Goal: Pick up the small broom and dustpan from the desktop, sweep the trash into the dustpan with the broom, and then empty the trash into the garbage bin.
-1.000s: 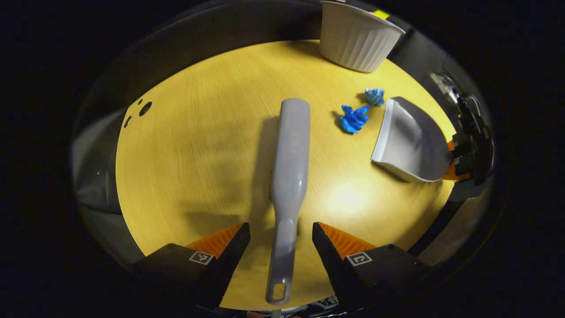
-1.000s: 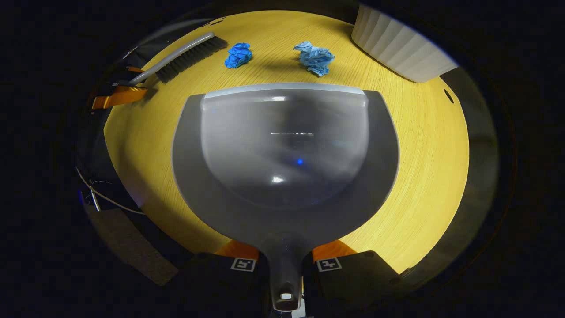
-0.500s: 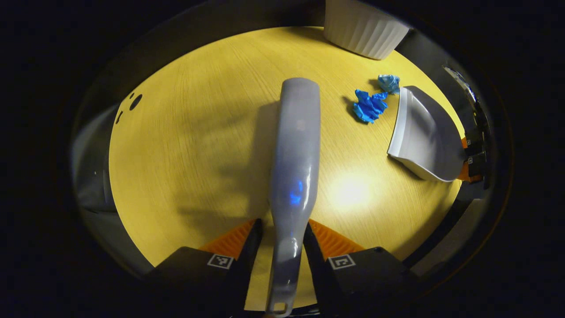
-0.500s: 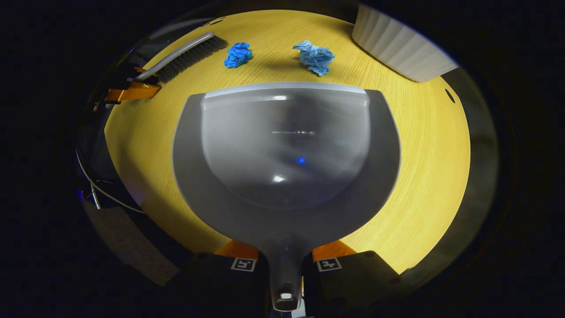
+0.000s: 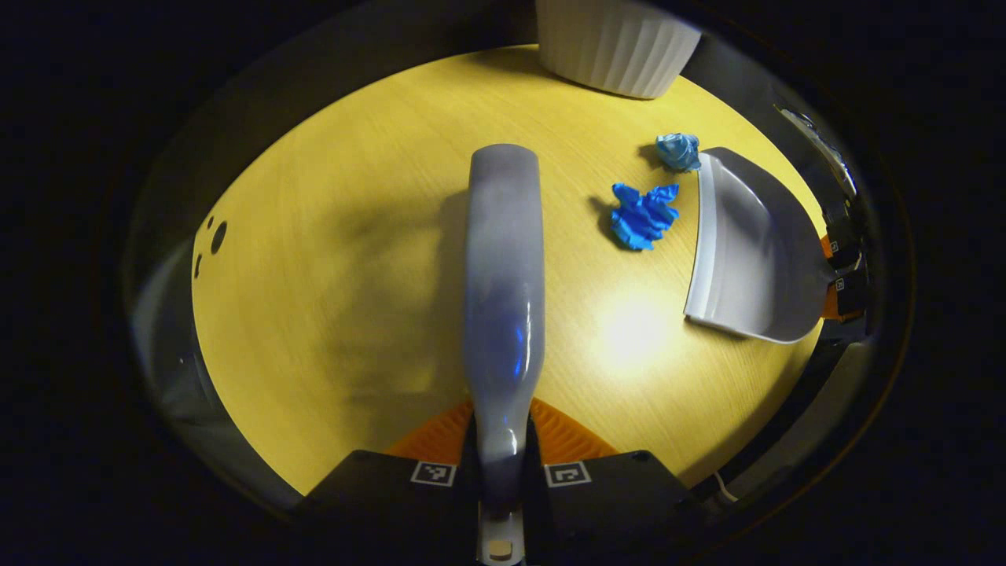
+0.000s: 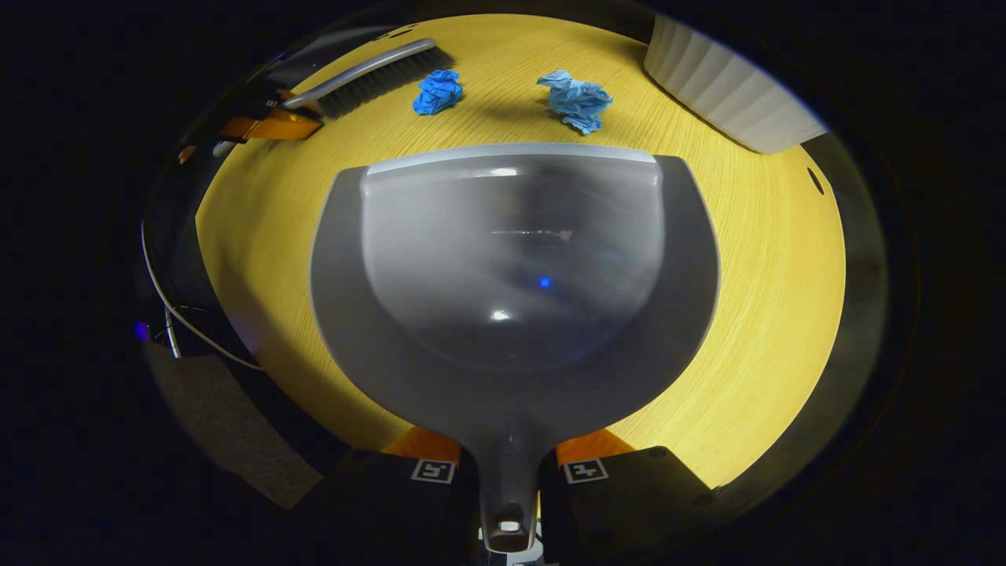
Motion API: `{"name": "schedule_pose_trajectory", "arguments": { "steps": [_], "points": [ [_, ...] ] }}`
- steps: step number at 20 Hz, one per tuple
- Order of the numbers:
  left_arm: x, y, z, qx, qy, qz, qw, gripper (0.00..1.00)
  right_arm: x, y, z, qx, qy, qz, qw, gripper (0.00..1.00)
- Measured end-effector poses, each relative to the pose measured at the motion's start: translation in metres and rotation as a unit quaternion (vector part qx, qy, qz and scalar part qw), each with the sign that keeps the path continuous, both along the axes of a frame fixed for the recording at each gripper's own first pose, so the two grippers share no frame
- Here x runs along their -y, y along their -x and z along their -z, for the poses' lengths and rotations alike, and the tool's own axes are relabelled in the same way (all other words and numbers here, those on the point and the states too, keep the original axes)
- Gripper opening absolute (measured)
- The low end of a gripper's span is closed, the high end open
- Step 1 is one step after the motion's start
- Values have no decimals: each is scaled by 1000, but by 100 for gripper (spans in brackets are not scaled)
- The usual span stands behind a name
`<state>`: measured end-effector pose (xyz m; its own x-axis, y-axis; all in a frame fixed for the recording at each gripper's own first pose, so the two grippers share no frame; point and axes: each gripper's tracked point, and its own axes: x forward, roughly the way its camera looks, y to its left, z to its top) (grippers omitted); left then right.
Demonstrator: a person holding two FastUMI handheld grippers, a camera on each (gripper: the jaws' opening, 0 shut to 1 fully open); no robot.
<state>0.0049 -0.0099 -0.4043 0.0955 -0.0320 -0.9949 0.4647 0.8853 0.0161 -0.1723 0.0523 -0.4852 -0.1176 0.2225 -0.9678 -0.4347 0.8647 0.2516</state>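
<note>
Broom point(image 5: 504, 267): grey back ran from 6 o'clock up toward 12 in the left gripper view, its narrow handle pinched between both fingers of the left gripper point(image 5: 500, 440); in the right gripper view it lay at 11 o'clock with its dark bristles toward the table.
Dustpan point(image 6: 511, 267): handle clamped between both fingers of the right gripper point(image 6: 509, 460), flat front lip pointing to 12 o'clock; in the left gripper view it sat at 3 o'clock.
Darker blue wad point(image 5: 643, 214): at 2 o'clock in the left gripper view, between broom and dustpan, touching neither.
Paler blue wad point(image 6: 578, 99): at 12 o'clock in the right gripper view, just beyond the dustpan's lip.
Garbage bin point(image 5: 613, 43): white, ribbed, at 12 o'clock on the far edge of the table.
Table point(image 5: 361, 236): yellow wood-grain top.
</note>
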Motion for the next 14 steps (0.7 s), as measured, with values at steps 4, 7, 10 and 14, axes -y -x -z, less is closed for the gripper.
{"name": "schedule_pose_trajectory", "arguments": {
  "steps": [4, 7, 10, 14],
  "points": [
    [32, -28, 4, 5, 9, 39, 999, 27, 0, -1, 0, 8, 5, -1, 1000, 35],
    [56, -44, 6, 2, 12, 83, 996, 27, 0, -1, 1, 7, 3, 1, 1000, 35],
    [82, -46, 5, -8, 24, 115, 993, 29, 1, -1, -1, 5, 1, 7, 1000, 35],
    [121, -31, 4, -31, 59, 154, 986, 26, 2, -2, -2, 10, 0, 8, 1000, 35]
  ]
}}
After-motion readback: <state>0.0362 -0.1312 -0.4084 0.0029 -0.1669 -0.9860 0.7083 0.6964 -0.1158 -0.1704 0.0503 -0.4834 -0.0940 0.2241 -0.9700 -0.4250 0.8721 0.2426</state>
